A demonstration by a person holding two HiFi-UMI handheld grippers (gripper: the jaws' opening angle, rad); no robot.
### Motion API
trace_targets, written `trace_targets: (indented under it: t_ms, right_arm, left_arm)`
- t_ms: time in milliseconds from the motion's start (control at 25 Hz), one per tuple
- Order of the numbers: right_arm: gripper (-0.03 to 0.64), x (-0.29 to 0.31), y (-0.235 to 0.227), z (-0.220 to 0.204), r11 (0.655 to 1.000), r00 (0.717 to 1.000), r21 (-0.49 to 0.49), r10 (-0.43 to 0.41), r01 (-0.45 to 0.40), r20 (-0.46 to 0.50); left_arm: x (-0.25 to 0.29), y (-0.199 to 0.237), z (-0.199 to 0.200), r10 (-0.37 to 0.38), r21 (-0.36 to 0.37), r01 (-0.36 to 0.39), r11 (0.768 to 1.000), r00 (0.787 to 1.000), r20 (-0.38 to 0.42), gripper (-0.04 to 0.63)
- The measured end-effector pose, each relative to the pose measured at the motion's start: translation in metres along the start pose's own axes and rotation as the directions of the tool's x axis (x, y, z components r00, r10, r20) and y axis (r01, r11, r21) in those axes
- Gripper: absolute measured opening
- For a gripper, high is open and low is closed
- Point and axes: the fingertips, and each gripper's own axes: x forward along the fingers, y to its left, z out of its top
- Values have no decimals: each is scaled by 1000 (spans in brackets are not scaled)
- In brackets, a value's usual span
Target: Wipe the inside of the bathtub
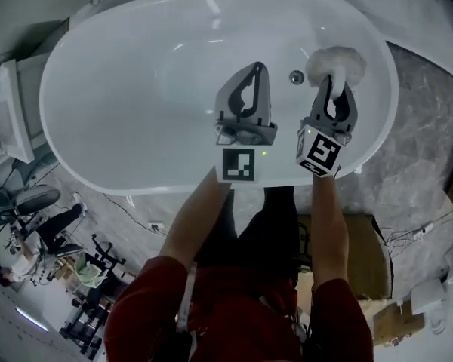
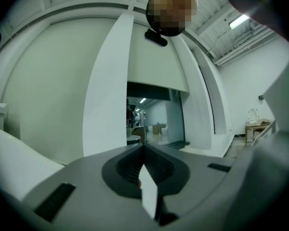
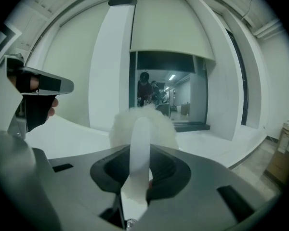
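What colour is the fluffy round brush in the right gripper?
White; the fluffy round brush shows best in head view.

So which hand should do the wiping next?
Right. The right gripper is shut on the fluffy white duster, whose head is down inside the bathtub. The left gripper is shut with nothing in it.
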Motion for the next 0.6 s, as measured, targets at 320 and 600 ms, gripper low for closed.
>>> trace_targets:
  t_ms: [320,600]
  right_arm:
    - [94,54,4,-99,999,997,14,-45,46,-58]
    - [94,99,28,-201,1000,991,-1,-14,14,-136]
  left_arm:
    - [31,5,-110,11,-22,-11,1000,1000,-9,15]
    - [45,16,-201,-12,-41,11,999,1000,-18,15]
